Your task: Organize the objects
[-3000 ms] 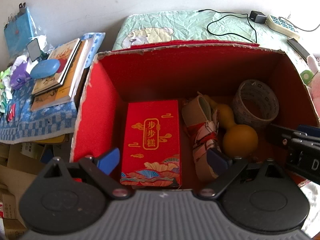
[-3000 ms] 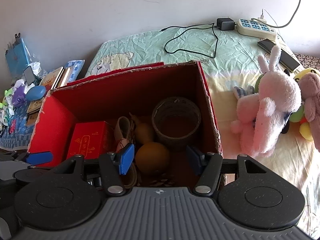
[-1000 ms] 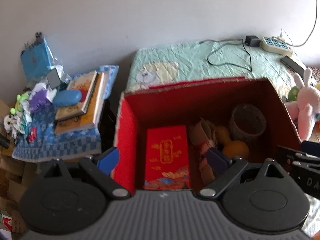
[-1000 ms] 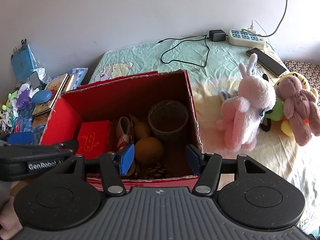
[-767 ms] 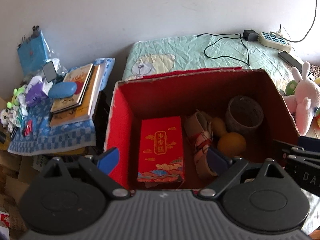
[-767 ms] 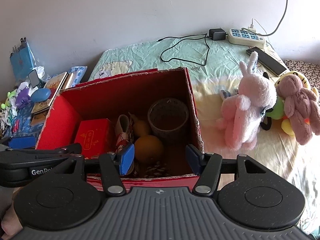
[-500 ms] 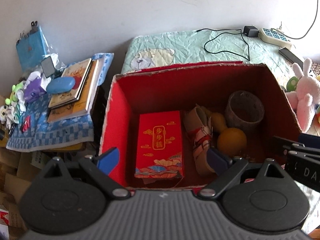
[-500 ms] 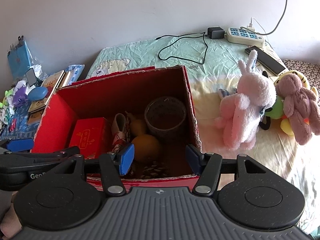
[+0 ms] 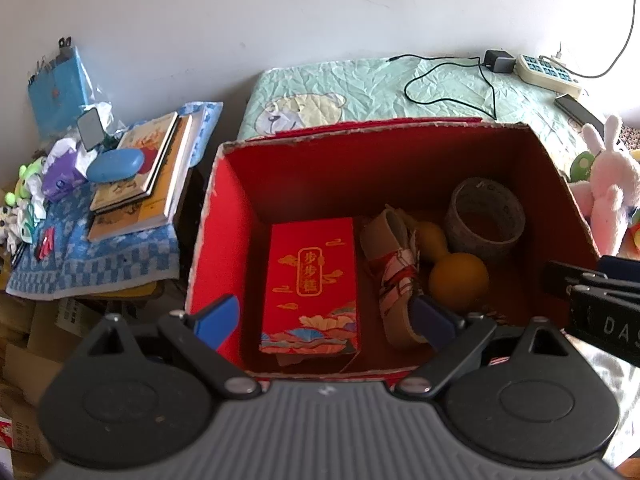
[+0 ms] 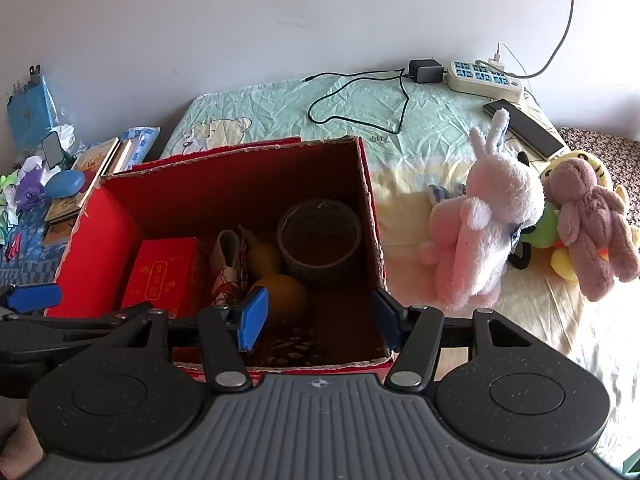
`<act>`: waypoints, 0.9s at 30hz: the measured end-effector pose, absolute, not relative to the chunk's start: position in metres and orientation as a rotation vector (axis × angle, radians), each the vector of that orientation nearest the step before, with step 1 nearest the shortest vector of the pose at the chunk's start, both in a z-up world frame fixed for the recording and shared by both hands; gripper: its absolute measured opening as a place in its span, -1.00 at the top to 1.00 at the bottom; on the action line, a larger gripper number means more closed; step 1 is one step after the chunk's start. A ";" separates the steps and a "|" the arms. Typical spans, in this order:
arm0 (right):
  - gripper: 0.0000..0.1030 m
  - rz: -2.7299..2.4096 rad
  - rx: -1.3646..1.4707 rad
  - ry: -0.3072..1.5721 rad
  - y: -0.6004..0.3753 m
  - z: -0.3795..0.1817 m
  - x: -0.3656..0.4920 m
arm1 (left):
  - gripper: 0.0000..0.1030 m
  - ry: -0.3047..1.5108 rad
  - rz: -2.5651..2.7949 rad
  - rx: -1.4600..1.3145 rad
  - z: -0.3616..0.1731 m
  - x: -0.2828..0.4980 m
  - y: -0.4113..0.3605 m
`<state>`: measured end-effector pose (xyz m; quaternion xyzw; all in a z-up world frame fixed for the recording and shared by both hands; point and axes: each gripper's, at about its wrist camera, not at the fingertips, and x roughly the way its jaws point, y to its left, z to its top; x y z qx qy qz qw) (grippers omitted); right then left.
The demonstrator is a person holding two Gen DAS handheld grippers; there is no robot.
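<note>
Blue-padded left gripper (image 9: 326,320) and right gripper (image 10: 320,316) both hover spread wide and empty above the red cardboard box (image 9: 216,216). Inside lies a yellow gourd (image 9: 458,274). Only the right view shows the brown plush bear (image 10: 592,212) beyond.

Pine cone (image 10: 298,346) behind box wall (image 10: 320,364)

Box (image 9: 208,248): cardboard, matt red lining, rough torn rim. Packet (image 9: 312,280): glossy printed card. Gourd (image 9: 458,274): smooth, dull sheen. Tape roll (image 9: 486,220): paper-like, matt. Rabbit toy (image 10: 484,232): pink plush, fluffy. Bed sheet (image 10: 360,120): crinkled cloth. Fingers (image 10: 252,318): ribbed blue pads, plastic-looking.
</note>
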<state>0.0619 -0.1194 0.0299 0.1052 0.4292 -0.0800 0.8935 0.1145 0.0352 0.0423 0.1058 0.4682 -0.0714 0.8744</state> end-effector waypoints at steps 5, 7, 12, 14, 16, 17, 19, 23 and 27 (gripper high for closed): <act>-0.17 -0.161 0.219 0.885 -0.119 0.031 0.062 | -0.95 0.977 -0.144 0.214 0.041 0.114 0.035; -0.17 -0.158 0.218 0.885 -0.118 0.031 0.062 | -0.95 0.975 -0.151 0.200 0.042 0.114 0.036; -0.17 -0.148 0.218 0.880 -0.116 0.032 0.064 | -0.96 0.967 -0.143 0.195 0.044 0.112 0.038; -0.17 -0.142 0.225 0.877 -0.117 0.032 0.064 | -0.96 0.968 -0.140 0.189 0.044 0.112 0.039; -0.17 -0.133 0.235 0.869 -0.117 0.033 0.063 | -0.96 0.970 -0.137 0.184 0.044 0.112 0.040; -0.17 -0.129 0.238 0.866 -0.117 0.034 0.063 | -0.96 0.971 -0.135 0.182 0.044 0.112 0.040; -0.17 -0.131 0.239 0.859 -0.118 0.034 0.062 | -0.96 0.971 -0.133 0.183 0.044 0.112 0.039; -0.17 -0.138 0.268 0.844 -0.124 0.036 0.060 | -0.95 0.954 -0.145 0.191 0.047 0.111 0.037; -0.17 -0.145 0.275 0.838 -0.124 0.036 0.057 | -0.89 0.958 -0.194 0.154 0.048 0.112 0.039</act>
